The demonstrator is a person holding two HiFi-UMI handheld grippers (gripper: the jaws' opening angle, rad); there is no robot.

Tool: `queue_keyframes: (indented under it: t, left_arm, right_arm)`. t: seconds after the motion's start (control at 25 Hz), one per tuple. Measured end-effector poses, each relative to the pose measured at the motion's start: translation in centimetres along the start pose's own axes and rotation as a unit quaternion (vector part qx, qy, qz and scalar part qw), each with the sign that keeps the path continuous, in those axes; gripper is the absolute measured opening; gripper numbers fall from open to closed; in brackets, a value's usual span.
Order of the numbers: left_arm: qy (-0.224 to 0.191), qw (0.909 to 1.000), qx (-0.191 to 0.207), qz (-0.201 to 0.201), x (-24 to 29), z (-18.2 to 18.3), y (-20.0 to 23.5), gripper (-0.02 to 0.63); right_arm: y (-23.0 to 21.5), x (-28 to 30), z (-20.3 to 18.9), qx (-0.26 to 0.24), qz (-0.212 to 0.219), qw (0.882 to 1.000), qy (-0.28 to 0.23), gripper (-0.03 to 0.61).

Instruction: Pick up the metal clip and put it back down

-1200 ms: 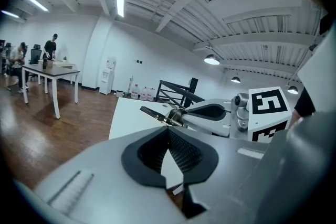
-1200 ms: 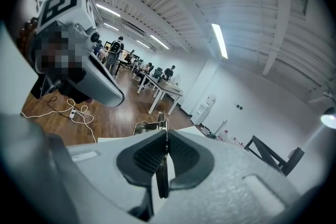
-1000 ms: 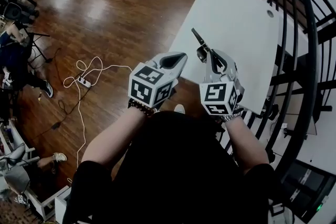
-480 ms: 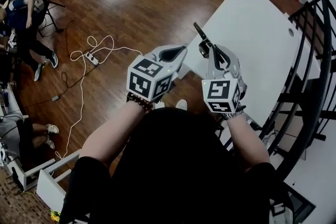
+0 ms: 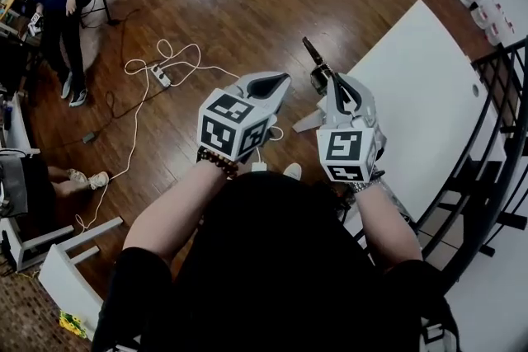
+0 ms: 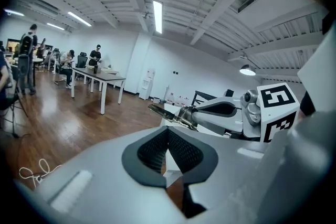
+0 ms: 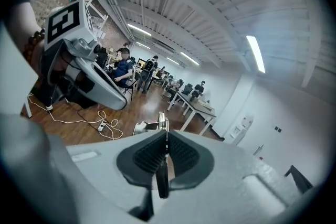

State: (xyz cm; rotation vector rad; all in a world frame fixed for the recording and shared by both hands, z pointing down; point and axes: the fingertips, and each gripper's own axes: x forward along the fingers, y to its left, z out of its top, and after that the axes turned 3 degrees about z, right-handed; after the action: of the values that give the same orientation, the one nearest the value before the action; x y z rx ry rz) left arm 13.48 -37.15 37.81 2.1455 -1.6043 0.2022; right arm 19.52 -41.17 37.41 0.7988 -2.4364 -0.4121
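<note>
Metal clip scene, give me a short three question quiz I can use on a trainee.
1. True or false: the metal clip is up in the air, not lying on the white table.
2. Fill in: the clip is clamped in the ___ gripper.
3. Between the jaws of the left gripper is: A) a cable, B) nothing, C) the clip.
Key: 1 true; 2 right gripper; 3 B.

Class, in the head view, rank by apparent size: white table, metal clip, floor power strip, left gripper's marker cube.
1. white table
2. marker cube, nearest the camera
3. metal clip
4. power strip, farther off
</note>
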Motion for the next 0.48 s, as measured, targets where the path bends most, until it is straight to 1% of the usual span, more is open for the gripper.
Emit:
queue_keyframes:
  t: [0.28, 0.48]
  left_arm:
    - [-0.011, 0.9992, -0.020, 0.032, -5.1, -0.7, 6.8, 0.015]
    - [-0.018, 0.9974, -0.040, 0.056, -9.8, -0.8, 12.6, 0.015]
  right_arm:
    - [6.1, 3.6, 5.3, -0.015, 0.040, 0.999, -0.012, 0.000]
    - [11.1, 6.5, 10.0, -0.021, 0.068, 0.997, -0.019, 0.000]
